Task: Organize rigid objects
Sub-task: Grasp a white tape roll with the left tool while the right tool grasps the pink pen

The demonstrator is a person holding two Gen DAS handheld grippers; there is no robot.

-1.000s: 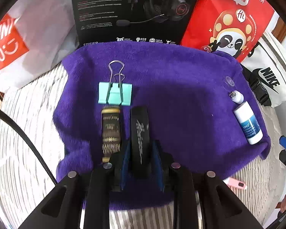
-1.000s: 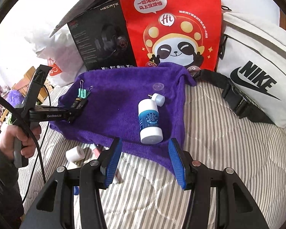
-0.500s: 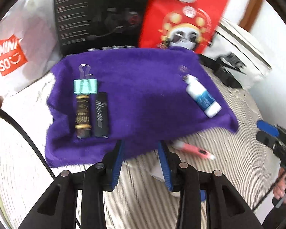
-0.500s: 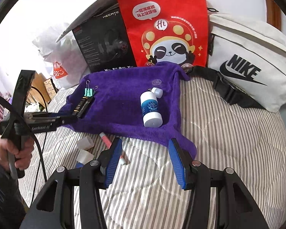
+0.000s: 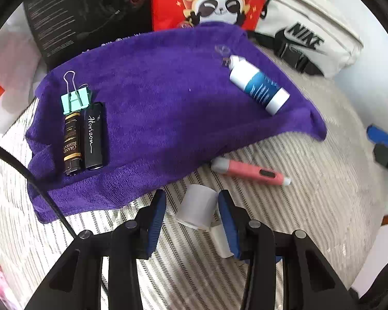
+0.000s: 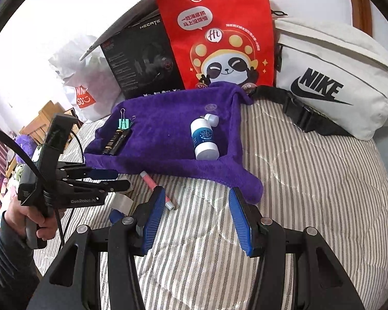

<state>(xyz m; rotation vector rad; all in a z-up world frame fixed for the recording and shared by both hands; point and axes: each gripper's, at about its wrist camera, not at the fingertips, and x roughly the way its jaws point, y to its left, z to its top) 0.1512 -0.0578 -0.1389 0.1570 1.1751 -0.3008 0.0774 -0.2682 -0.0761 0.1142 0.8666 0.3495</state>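
The left gripper point(image 5: 191, 208), jaws just opening, straddled a white cylinder point(image 5: 197, 207), probably untouched; closing came next. The right gripper point(image 6: 196, 214) hung open, empty.

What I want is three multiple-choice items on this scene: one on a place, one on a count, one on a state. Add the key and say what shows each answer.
1. Where does the pink pen lie relative to the purple towel?
A. In the towel's middle
B. On the striped bedding, just off the towel's near edge
C. Under the towel's far edge

2. How many lighters lie side by side on the towel?
A. One
B. Two
C. Four

3. How is the white-and-blue bottle resting?
A. Standing upright
B. Leaning on the red bag
C. Lying on its side

Key: 1 B, the pen rests on the stripes beside the towel's hem. 2 B, a gold-and-black one and a plain black one sit together below the green binder clip. 3 C, its long side lies flat on the towel.
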